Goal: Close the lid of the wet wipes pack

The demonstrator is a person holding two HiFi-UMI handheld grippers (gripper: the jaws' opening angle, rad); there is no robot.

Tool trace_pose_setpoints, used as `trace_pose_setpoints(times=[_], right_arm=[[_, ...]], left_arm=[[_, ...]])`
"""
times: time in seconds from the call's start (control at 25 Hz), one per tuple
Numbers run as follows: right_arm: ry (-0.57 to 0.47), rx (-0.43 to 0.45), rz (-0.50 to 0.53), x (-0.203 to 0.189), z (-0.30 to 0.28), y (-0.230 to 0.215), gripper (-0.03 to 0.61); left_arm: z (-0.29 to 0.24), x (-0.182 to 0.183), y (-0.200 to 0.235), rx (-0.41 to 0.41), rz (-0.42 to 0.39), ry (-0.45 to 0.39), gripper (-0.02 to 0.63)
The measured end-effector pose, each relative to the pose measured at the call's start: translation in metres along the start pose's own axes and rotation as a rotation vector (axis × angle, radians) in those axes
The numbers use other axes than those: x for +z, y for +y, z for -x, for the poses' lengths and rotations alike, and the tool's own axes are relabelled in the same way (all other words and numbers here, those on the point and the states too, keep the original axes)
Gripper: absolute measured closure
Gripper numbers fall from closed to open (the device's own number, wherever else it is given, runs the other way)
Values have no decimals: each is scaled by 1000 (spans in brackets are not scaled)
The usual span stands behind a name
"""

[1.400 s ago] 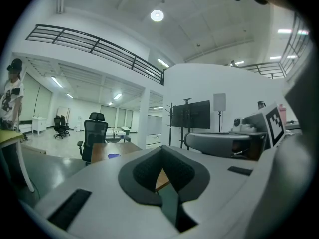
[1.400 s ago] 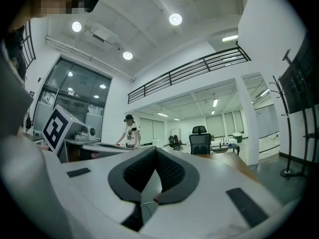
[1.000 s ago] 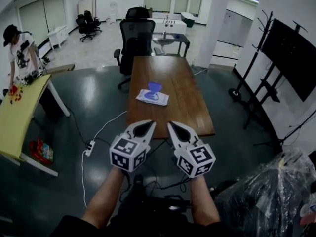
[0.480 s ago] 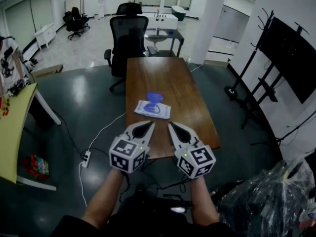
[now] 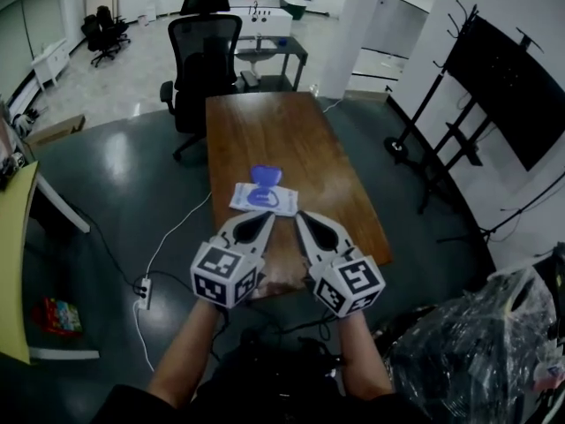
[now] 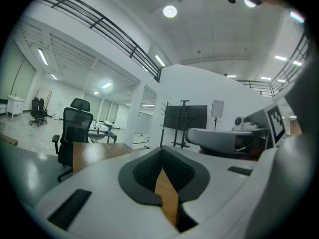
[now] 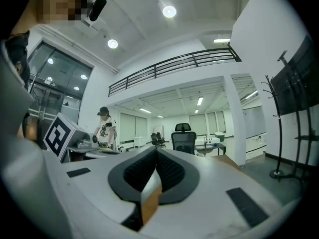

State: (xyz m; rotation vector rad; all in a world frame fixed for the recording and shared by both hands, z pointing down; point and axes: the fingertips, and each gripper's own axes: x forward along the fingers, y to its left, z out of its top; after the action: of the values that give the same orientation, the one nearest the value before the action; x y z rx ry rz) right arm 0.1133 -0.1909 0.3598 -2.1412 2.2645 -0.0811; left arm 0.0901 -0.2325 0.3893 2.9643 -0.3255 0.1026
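Wet wipes pack [image 5: 262, 199] lies open-lidded on table [image 5: 256, 131]; left gripper [image 5: 264, 219], right gripper [image 5: 301, 218] closed, empty.

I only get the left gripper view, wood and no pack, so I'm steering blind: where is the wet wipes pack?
Observer: The wet wipes pack lies on the wooden table, just beyond the left gripper.
Operator: Is its lid closed?
Observer: No, the blue lid stands flipped open at the pack's far side.
Operator: And the right gripper?
Observer: The right gripper is shut on nothing, short of the pack.
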Motion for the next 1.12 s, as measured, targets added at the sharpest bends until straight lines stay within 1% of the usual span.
trace_pose_setpoints(times=[0.16, 0.24, 0.32, 0.44, 0.56, 0.64, 0.92, 1.12], right_arm=[[8, -13, 2, -4, -8, -13, 569], [8, 5, -7, -5, -15, -17, 568], [7, 42, -30, -5, -25, -18, 569], [-5, 110, -56, -3, -42, -19, 569], [-9, 191, -52, 0, -60, -19, 569], [-8, 229, -50, 0, -72, -24, 569], [38, 314, -18, -8, -104, -47, 569], [58, 352, -26, -14, -109, -60, 569]], left_arm=[[-13, -2, 4, -13, 12, 3, 606], [-17, -2, 10, -3, 10, 6, 606], [-20, -1, 18, 20, 8, 5, 606], [-22, 1, 31, 69, 13, 2, 606], [-24, 2, 46, 131, 15, 4, 606], [-27, 2, 53, 167, 8, 7, 606], [-40, 15, 72, 300, -23, -4, 606], [-50, 13, 77, 362, -31, 8, 606]])
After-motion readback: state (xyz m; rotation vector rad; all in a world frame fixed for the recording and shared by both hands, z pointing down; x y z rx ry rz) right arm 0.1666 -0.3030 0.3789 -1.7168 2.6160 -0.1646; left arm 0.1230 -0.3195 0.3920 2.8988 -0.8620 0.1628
